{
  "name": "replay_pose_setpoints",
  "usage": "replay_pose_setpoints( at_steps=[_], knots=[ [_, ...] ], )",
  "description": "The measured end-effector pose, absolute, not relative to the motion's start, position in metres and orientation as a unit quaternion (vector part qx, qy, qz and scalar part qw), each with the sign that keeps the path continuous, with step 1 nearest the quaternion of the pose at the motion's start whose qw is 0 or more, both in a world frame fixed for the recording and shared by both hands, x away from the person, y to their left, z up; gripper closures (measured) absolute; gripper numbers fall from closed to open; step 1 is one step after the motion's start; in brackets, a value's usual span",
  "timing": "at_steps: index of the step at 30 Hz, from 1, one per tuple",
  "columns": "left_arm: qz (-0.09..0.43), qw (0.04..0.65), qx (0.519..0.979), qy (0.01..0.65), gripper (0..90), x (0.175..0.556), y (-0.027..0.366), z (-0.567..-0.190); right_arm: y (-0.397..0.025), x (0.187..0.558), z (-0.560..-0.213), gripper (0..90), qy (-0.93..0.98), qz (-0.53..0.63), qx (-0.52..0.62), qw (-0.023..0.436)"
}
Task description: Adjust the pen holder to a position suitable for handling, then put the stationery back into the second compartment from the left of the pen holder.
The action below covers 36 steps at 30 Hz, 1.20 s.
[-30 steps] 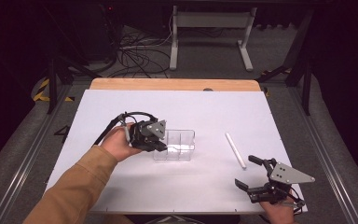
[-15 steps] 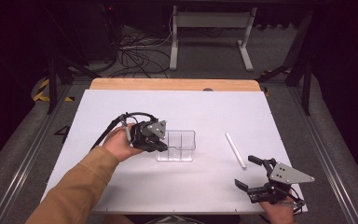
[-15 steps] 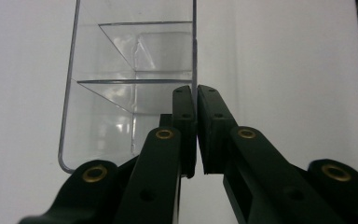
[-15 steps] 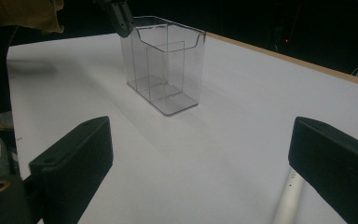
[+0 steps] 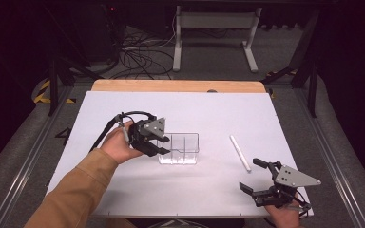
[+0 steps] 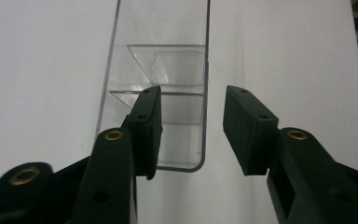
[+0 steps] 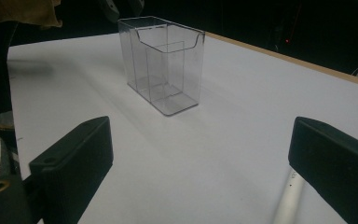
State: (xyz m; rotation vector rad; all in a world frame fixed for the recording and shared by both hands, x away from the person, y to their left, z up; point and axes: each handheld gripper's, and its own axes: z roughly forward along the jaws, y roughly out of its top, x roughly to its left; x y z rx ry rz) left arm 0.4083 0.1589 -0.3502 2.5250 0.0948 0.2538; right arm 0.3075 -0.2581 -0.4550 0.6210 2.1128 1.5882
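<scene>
A clear plastic box [image 5: 183,148] with inner dividers stands mid-table, and it also appears as the clear box [image 6: 168,65] and the clear box [image 7: 163,60] in the two gripper views. My left gripper [image 5: 164,145] is open at its left end. In the left gripper view the left gripper [image 6: 193,91] straddles one long side wall, one jaw over the box and the other outside it. A white tube [image 5: 240,153] lies right of the box. My right gripper [image 5: 249,175] rests wide open near the front edge, and in its own view the right gripper [image 7: 200,128] has the white tube [image 7: 289,196] by its right jaw.
The white table top [image 5: 209,109] has a wooden strip [image 5: 176,86] along its far edge. Cables and a desk frame [image 5: 214,28] lie on the floor beyond. A tan sleeve [image 5: 71,190] comes in from the bottom left.
The left gripper has shifted very slightly at the box's end. The box, the tube and the right gripper stay where they were.
</scene>
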Motion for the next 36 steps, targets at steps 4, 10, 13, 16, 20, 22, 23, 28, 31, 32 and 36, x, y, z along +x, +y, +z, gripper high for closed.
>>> replay_pose_setpoints(
  at_steps=[4, 10, 13, 16, 20, 22, 23, 28, 31, 32, 36],
  knots=[
    [0.096, 0.343, 0.933, 0.058, 43.4, 0.402, 0.174, -0.340, -0.259, 0.308, -0.453, 6.8, 0.759, 0.572, 0.226, 0.213],
    [0.120, 0.420, 0.894, 0.101, 22.8, 0.383, 0.194, -0.332, -0.258, 0.309, -0.450, 6.8, 0.761, 0.567, 0.228, 0.217],
    [0.120, 0.439, 0.883, 0.114, 19.7, 0.375, 0.199, -0.332, -0.258, 0.308, -0.449, 6.8, 0.760, 0.567, 0.230, 0.218],
    [0.116, 0.461, 0.871, 0.125, 19.0, 0.369, 0.206, -0.333, -0.258, 0.308, -0.449, 6.5, 0.759, 0.567, 0.232, 0.219],
    [0.123, 0.488, 0.853, 0.136, 16.5, 0.361, 0.215, -0.336, -0.257, 0.310, -0.447, 4.0, 0.756, 0.570, 0.233, 0.222],
    [0.123, 0.500, 0.844, 0.149, 14.1, 0.358, 0.220, -0.339, -0.257, 0.311, -0.446, 2.2, 0.749, 0.576, 0.232, 0.229],
    [0.121, 0.504, 0.841, 0.155, 14.1, 0.356, 0.222, -0.340, -0.257, 0.311, -0.446, 2.2, 0.749, 0.576, 0.232, 0.229],
    [0.142, 0.523, 0.822, 0.177, 4.5, 0.342, 0.234, -0.351, -0.255, 0.315, -0.445, 0.2, 0.750, 0.563, 0.248, 0.242],
    [0.149, 0.539, 0.807, 0.187, 2.1, 0.331, 0.243, -0.361, -0.253, 0.316, -0.443, 0.0, 0.754, 0.552, 0.256, 0.247],
    [0.146, 0.546, 0.802, 0.193, 2.1, 0.329, 0.245, -0.365, -0.253, 0.316, -0.443, 0.0, 0.754, 0.552, 0.256, 0.247],
    [0.138, 0.559, 0.786, 0.224, 1.8, 0.318, 0.255, -0.383, -0.251, 0.316, -0.441, 0.0, 0.748, 0.552, 0.271, 0.251]
  ],
)
